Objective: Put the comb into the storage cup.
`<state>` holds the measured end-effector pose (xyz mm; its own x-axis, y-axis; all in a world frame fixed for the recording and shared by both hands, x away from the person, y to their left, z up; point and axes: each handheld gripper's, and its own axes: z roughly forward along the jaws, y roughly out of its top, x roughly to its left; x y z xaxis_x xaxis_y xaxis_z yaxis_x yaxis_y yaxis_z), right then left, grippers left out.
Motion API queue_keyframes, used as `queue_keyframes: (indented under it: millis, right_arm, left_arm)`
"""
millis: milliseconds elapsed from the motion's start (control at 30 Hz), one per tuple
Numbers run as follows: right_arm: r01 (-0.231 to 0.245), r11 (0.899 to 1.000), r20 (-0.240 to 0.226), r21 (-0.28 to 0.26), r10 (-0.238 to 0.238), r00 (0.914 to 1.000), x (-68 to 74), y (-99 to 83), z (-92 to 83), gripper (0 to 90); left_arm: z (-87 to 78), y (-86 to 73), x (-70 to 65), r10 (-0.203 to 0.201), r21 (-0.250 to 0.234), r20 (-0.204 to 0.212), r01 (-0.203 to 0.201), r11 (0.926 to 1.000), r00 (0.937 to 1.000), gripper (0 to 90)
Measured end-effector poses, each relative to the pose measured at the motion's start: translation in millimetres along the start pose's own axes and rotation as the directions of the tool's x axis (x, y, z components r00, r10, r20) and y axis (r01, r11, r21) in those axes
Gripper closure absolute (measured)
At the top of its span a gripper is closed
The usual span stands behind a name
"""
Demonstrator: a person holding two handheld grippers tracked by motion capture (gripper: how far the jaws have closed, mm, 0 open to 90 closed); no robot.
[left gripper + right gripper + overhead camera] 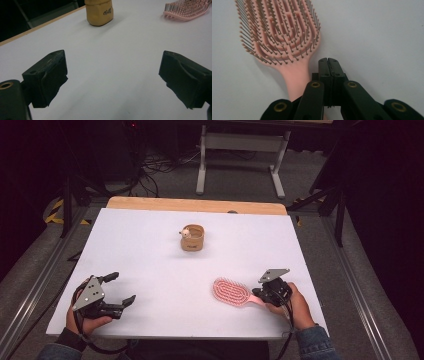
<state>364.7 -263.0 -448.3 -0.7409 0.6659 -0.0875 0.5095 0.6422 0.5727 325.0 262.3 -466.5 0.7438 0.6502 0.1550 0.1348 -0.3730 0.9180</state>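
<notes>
A pink hairbrush (231, 291) lies bristles up on the white tabletop (150, 255) at the near right. My right gripper (258, 293) is shut, its jaws pressed together with nothing between them. In the right gripper view the brush's (279, 35) handle runs down just left of and under the closed right gripper (328, 61); contact cannot be judged. My left gripper (122, 289) rests open at the near left, with bare table between its jaws. The left gripper (112, 77) points across the table toward a tan round holder (99, 12) and the brush (186, 10).
The tan holder (192, 238), with a small pale object at its rim, stands mid-table toward the far side. A wooden strip (197, 205) runs along the far edge. Beyond it are a metal stand (242, 150) and cables on the floor.
</notes>
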Motion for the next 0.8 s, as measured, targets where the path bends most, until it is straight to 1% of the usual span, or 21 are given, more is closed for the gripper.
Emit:
queue_keyframes:
  millis: [67,167,233,333,367,400,500,567,700,733,767,800]
  right_arm:
    - [0.005,1.0,-0.013,-0.003,-0.005,0.9999,2.9,-1.0,-0.8,89.7]
    - [0.014,1.0,-0.017,-0.004,-0.014,0.9998,3.4,-1.2,-1.3,88.1]
    - [0.016,1.0,-0.006,0.002,-0.016,0.9999,2.6,-0.6,-2.4,83.0]
    - [0.021,1.0,-0.001,-0.008,-0.021,0.9998,0.9,-0.1,-5.7,81.8]
    - [0.02,1.0,0.005,-0.019,-0.02,0.9998,-0.8,0.1,-8.9,80.7]
    - [0.013,0.999,0.018,-0.037,-0.012,0.9998,-3.4,0.7,-14.7,77.4]
    - [0.025,0.999,0.016,-0.048,-0.024,0.9996,-3.7,1.3,-18.3,74.8]
    - [0.043,0.998,0.025,-0.038,-0.042,0.9988,-2.6,2.9,-21.3,70.0]
    - [0.068,0.997,0.018,-0.038,-0.068,0.9975,-0.5,6.1,-27.4,59.3]
    - [0.089,0.996,0.011,-0.027,-0.088,0.996,1.2,7.9,-31.0,51.0]
    - [0.089,0.996,0.011,-0.027,-0.088,0.996,1.2,7.9,-31.0,51.0]
    - [0.097,0.995,0.008,-0.014,-0.097,0.9953,3.1,8.7,-32.2,38.9]
  left_arm:
    - [0.1,0.2,-0.3,0.001,0.001,0.0,-0.001,1.0,1.0,9.0]
    - [0.0,0.6,-1.1,0.004,0.001,0.001,-0.004,1.0,1.0,9.0]
    - [0.3,0.5,-1.3,0.004,0.002,0.003,-0.004,1.0,1.0,9.0]
    - [0.5,0.4,-1.1,0.005,0.003,0.004,-0.005,1.0,1.0,8.9]
    - [0.6,0.4,-1.1,0.005,0.003,0.003,-0.005,1.0,1.0,9.0]
    - [1.1,0.4,-0.9,0.006,0.005,0.004,-0.006,1.0,1.0,9.0]
    - [1.4,0.5,-1.1,0.011,0.008,0.006,-0.011,0.9999,0.9999,9.0]
    - [1.4,0.4,-1.2,0.011,0.009,0.007,-0.011,0.9999,0.9999,8.9]
    - [1.4,0.3,-1.2,0.009,0.008,0.008,-0.009,0.9999,0.9999,9.0]
    - [1.9,0.2,-1.4,0.007,0.011,0.012,-0.007,0.9999,0.9999,8.9]
    - [1.9,0.2,-1.4,0.007,0.011,0.012,-0.007,0.9999,0.9999,8.9]
    - [2.3,0.2,-1.6,0.007,0.013,0.012,-0.008,0.9999,0.9999,8.9]
